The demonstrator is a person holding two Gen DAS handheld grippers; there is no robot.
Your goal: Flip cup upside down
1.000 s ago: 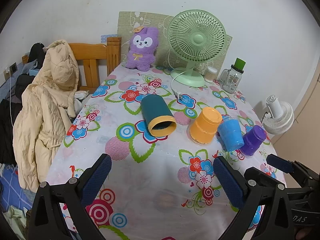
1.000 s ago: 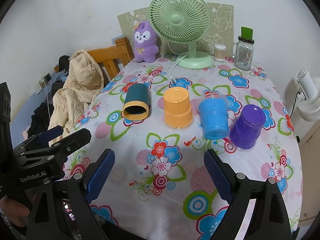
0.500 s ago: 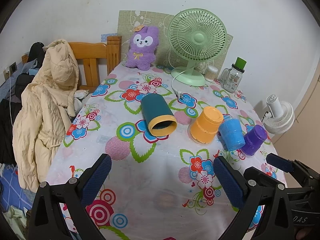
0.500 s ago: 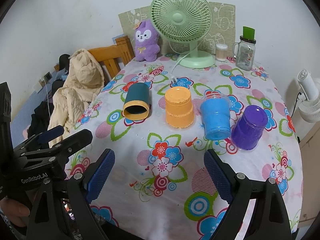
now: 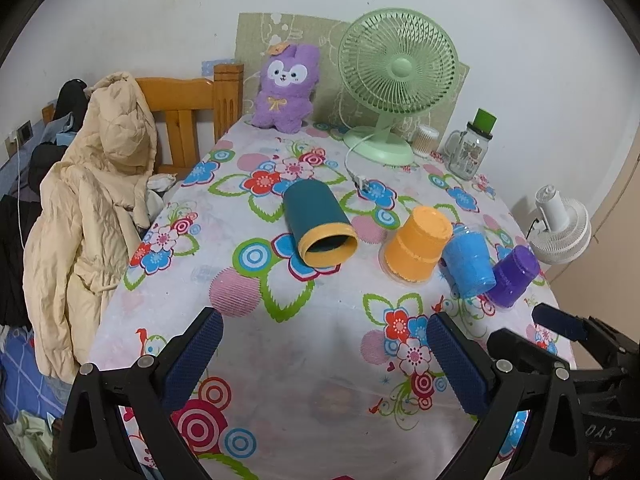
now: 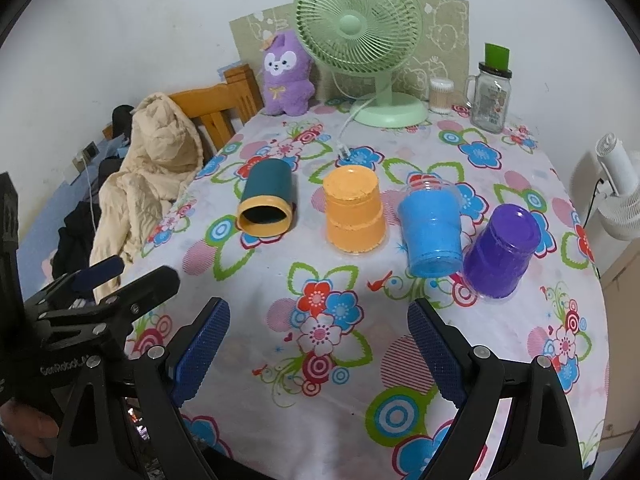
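Note:
A dark teal cup with a yellow rim (image 5: pixel 318 222) lies on its side on the flowered tablecloth, its mouth facing me; it also shows in the right wrist view (image 6: pixel 267 203). To its right an orange cup (image 5: pixel 418 244), a blue cup (image 5: pixel 468 264) and a purple cup (image 5: pixel 514 276) stand upside down in a row. They also show in the right wrist view: orange cup (image 6: pixel 354 210), blue cup (image 6: pixel 432 234), purple cup (image 6: pixel 500 256). My left gripper (image 5: pixel 324 364) is open and empty, well short of the cups. My right gripper (image 6: pixel 318 354) is open and empty near the table's front edge.
A green desk fan (image 5: pixel 394 80), a purple plush rabbit (image 5: pixel 286 88), a glass jar with a green lid (image 5: pixel 470 146) and a small jar of swabs (image 6: pixel 440 96) stand at the back. A wooden chair with a beige coat (image 5: pixel 92 200) is at the left. A white fan (image 5: pixel 560 226) stands off the right edge.
Both views have shifted only slightly; the cups have not moved and both grippers stay open.

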